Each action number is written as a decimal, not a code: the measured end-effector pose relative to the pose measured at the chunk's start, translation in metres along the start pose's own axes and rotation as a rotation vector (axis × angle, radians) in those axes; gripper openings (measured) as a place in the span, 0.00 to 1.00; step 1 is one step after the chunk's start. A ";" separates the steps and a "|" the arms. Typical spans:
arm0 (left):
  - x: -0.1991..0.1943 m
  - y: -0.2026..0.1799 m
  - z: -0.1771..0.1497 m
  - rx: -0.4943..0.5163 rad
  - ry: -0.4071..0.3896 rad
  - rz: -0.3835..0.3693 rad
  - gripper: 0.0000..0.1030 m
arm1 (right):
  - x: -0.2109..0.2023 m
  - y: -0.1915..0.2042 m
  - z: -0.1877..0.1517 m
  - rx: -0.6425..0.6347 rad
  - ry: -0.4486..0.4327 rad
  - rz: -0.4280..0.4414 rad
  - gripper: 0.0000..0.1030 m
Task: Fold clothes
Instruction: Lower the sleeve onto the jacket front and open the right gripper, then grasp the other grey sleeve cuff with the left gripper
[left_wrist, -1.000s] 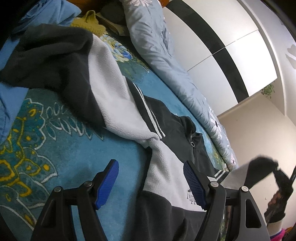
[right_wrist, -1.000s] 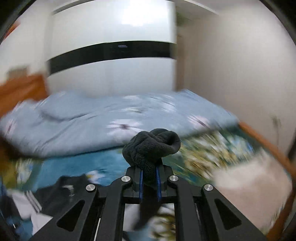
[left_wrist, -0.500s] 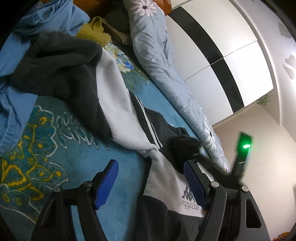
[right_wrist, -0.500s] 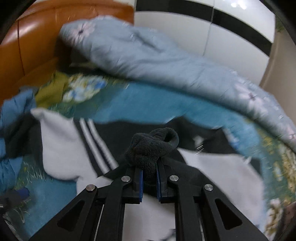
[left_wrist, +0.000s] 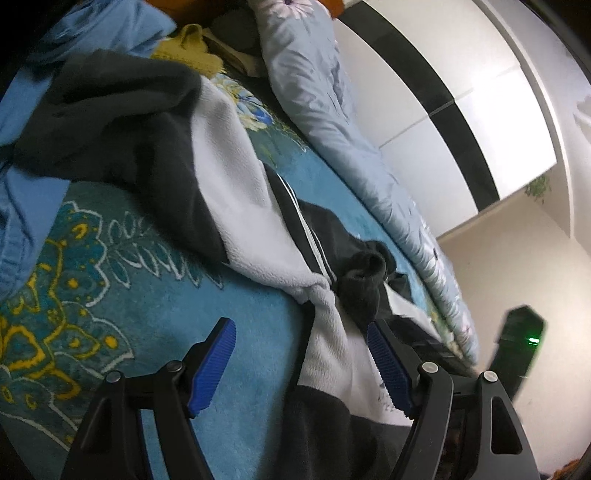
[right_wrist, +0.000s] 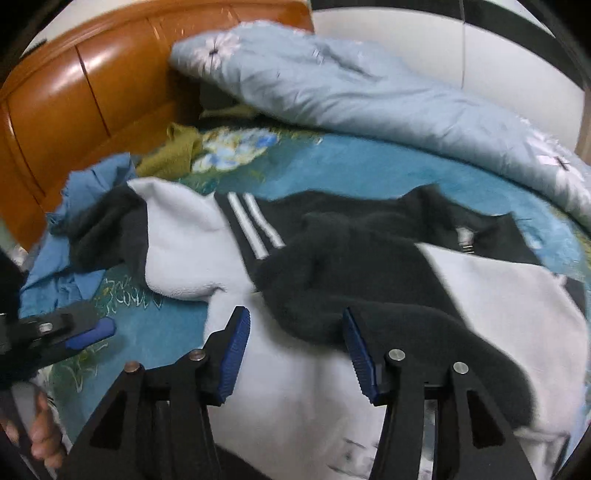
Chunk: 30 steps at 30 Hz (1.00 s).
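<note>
I am in the middle of folding the black-and-white fleece jacket (right_wrist: 461, 295) that lies spread on the bed's blue patterned blanket (right_wrist: 369, 166). Its dark sleeve (right_wrist: 332, 280) lies laid across the white chest panel, cuff toward the collar, so I judge the first sleeve fold to be landing now.

My right gripper (right_wrist: 293, 354) is opening; the sleeve lies just ahead of and between its blue pads, draped past the right-hand one, and neither pad presses on the cloth. My left gripper (left_wrist: 301, 363) hangs with its jaws wide apart and empty, over the jacket's near edge where white fleece meets blanket.

The other sleeve (left_wrist: 122, 122) sprawls away toward the headboard, partly over a blue garment (left_wrist: 22, 206). The next move, I think, calls for drawing my right gripper back clear without dragging the sleeve along, then reaching with the left for that far cuff and bringing it inward across the body. The fleece is thick and should stay where dropped.
</note>
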<state>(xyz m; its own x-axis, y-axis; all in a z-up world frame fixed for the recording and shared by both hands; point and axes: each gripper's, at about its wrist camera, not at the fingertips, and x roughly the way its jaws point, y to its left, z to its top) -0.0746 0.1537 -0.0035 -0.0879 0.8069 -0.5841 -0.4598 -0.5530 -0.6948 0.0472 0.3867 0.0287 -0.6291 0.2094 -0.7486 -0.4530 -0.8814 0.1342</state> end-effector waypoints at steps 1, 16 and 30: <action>0.002 -0.003 -0.001 0.013 0.001 0.004 0.75 | -0.010 -0.008 -0.003 0.016 -0.027 0.002 0.52; 0.115 -0.094 0.010 0.265 0.225 0.093 0.77 | -0.106 -0.185 -0.037 0.584 -0.456 -0.167 0.54; 0.111 -0.085 0.038 0.167 0.068 0.147 0.19 | -0.077 -0.202 -0.053 0.508 -0.363 -0.035 0.55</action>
<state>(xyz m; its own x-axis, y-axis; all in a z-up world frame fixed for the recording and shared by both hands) -0.0786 0.2976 0.0067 -0.1074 0.7013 -0.7047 -0.5870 -0.6168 -0.5244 0.2205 0.5262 0.0253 -0.7427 0.4435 -0.5017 -0.6647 -0.5784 0.4728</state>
